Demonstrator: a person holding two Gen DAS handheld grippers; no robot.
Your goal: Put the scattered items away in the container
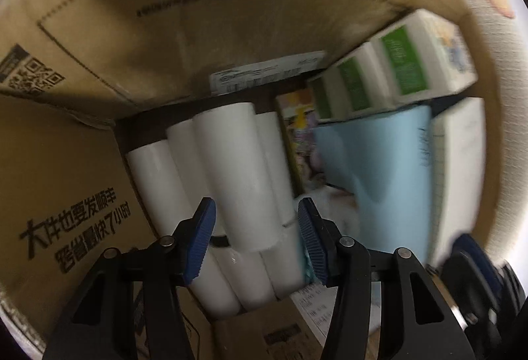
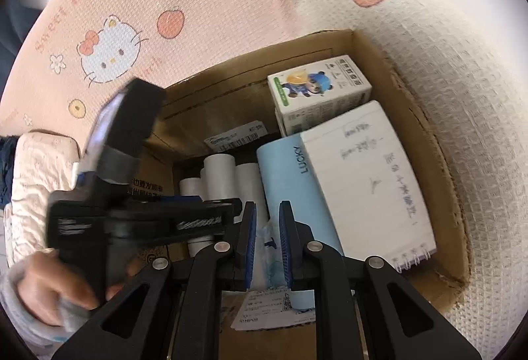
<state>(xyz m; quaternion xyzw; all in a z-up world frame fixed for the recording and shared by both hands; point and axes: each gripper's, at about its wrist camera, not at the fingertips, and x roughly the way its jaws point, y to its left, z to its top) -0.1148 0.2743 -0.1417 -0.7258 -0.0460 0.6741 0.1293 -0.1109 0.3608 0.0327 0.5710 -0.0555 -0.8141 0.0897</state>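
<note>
Inside a brown corrugated cardboard box (image 1: 82,162) printed with black Chinese characters, smooth white cylindrical rolls (image 1: 237,168) lie packed side by side along one wall. The left gripper (image 1: 256,244), with ribbed blue pads on black arms, has its jaws spread apart on either side of the topmost roll without visibly pressing it. Beside the rolls stands a matte pale-blue notebook (image 2: 290,188) marked LUCKY, a spiral-bound lined white notepad (image 2: 366,175) leaning on it, and a small white carton with green sides (image 2: 318,89) showing a cartoon panda. The right gripper (image 2: 267,244) holds its jaws narrowly apart around crumpled blue-printed white plastic packaging (image 2: 269,247); contact is unclear. The box rests on waffle-textured pink Hello Kitty bedding (image 2: 109,46).
</note>
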